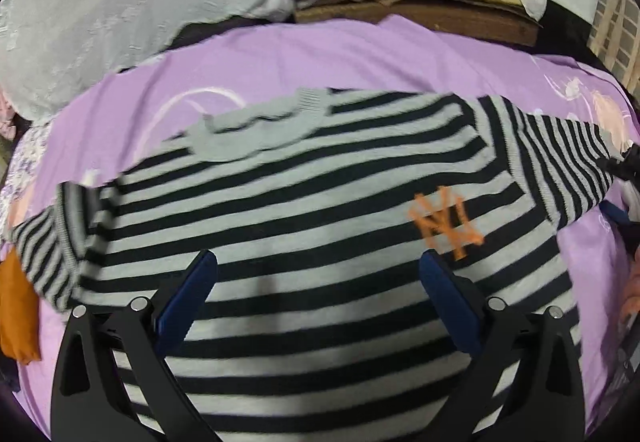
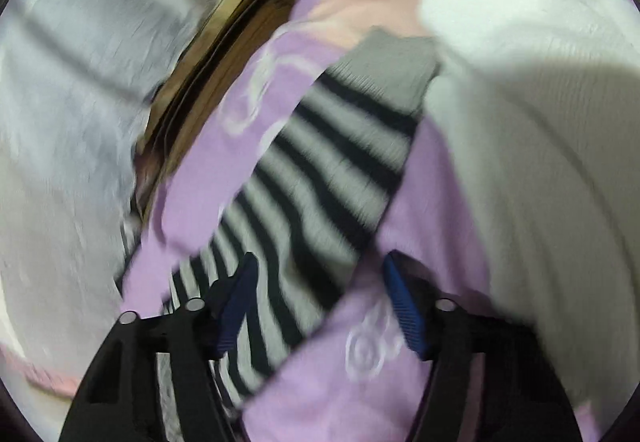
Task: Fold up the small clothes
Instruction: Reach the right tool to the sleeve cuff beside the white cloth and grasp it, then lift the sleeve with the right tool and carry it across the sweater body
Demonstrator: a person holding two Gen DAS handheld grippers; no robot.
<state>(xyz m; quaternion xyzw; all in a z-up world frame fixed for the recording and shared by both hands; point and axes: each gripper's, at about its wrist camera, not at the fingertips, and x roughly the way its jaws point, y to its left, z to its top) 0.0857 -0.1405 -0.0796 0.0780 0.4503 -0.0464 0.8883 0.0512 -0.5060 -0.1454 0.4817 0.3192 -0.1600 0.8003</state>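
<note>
A grey-and-black striped sweater with an orange logo lies spread flat on a purple bedsheet, collar towards the far side. My left gripper hovers over the sweater's body, jaws wide open with nothing gripped. In the blurred right wrist view, the sweater's striped sleeve runs diagonally up to its grey cuff. My right gripper stands over that sleeve with its jaws apart, the sleeve passing between the blue pads without being pinched.
A pale blue blanket and brown boards lie beyond the sheet. An orange cloth sits at the left edge. A white ribbed garment is heaped beside the sleeve's cuff.
</note>
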